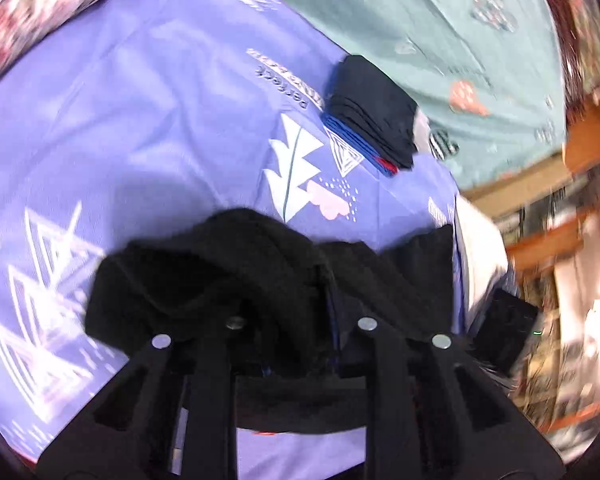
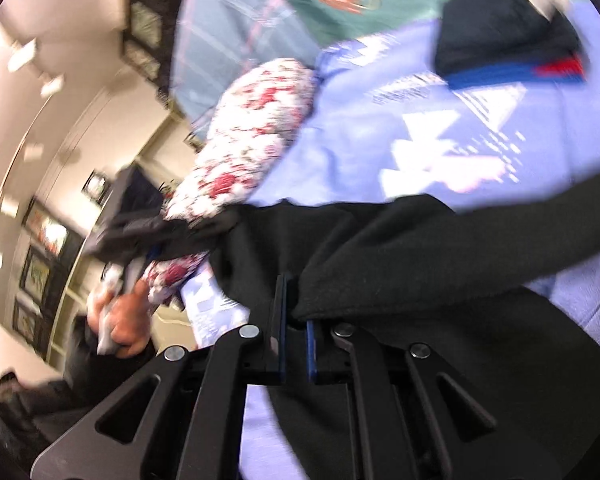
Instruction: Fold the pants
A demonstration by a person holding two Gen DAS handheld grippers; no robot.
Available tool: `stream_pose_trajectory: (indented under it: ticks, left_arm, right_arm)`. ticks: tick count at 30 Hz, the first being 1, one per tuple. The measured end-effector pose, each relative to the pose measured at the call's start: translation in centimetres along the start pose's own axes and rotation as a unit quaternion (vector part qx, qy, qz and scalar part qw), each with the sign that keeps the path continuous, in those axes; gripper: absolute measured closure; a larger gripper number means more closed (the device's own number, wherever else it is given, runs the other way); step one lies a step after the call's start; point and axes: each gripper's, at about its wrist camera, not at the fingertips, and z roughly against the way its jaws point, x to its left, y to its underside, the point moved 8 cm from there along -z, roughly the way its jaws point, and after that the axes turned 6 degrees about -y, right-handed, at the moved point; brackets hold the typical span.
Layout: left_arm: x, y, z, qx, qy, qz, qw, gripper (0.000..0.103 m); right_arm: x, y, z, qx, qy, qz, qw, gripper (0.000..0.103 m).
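Note:
The black pants (image 1: 228, 272) are bunched over the tips of my left gripper (image 1: 300, 320) and hide its fingers; the gripper looks shut on a fold of the cloth, lifted off the purple sheet (image 1: 140, 120). In the right wrist view the same black pants (image 2: 420, 248) stretch across the frame. My right gripper (image 2: 296, 316) is shut on their edge, with the narrow fingers (image 2: 278, 320) close together and cloth pinched between them.
A folded stack of dark clothes (image 1: 372, 112) with blue and red trim lies further up the bed, also seen as the stack (image 2: 508, 36). A floral pillow (image 2: 252, 136) sits at the left, near a person's hand (image 2: 120, 328). A teal sheet (image 1: 440, 40) lies beyond.

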Motion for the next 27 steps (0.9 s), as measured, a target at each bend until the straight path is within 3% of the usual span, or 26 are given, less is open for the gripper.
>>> stream_pose_trajectory:
  ticks: [4, 7, 9, 13, 16, 19, 22, 24, 26, 27]
  left_arm:
    - [4.1, 1.0, -1.7, 0.043, -0.007, -0.014, 0.9989, 0.078]
    - [7.6, 2.8, -3.2, 0.054, -0.024, -0.003, 0.9982, 0.078]
    - [8.6, 3.3, -3.1, 0.042, -0.008, 0.006, 0.9991, 0.078]
    - [6.6, 2.2, -0.9, -0.007, -0.006, -0.030, 0.9995, 0.078]
    - [4.8, 1.9, 1.4, -0.035, -0.004, -0.060, 0.9976, 0.078]
    - [7.1, 3.3, 0.0, -0.007, -0.029, -0.045, 0.9985, 0.077]
    - [10.7, 4.9, -2.9, 0.027, -0.059, -0.005, 0.9979, 0.073]
    - [11.0, 5.2, -3.1, 0.017, -0.059, -0.002, 0.9981, 0.073]
    - [10.6, 5.3, -2.8, 0.013, -0.067, -0.004, 0.9977, 0.071]
    - [10.4, 5.4, -2.6, 0.015, -0.066, -0.006, 0.9977, 0.069]
  right_arm:
    - [2.9, 2.7, -2.6, 0.049, 0.014, 0.026, 0.998, 0.096]
    - [1.6, 6.5, -6.6, 0.117, 0.032, 0.011, 0.993, 0.096]
    - [0.0, 8.8, -8.5, 0.153, 0.042, -0.012, 0.987, 0.096]
    - [-0.8, 8.1, -8.6, 0.144, 0.043, -0.031, 0.988, 0.096]
    - [2.1, 6.3, -7.0, 0.114, 0.022, 0.002, 0.993, 0.096]
    - [2.8, 7.1, -6.7, 0.125, 0.014, 0.012, 0.992, 0.097]
    - [0.2, 9.0, -8.0, 0.157, 0.045, -0.011, 0.986, 0.097]
    - [-1.3, 9.9, -8.6, 0.174, 0.066, -0.024, 0.982, 0.097]
    - [-1.3, 10.3, -8.8, 0.190, 0.073, -0.013, 0.979, 0.092]
    - [-1.0, 10.3, -8.7, 0.196, 0.072, -0.003, 0.978, 0.071]
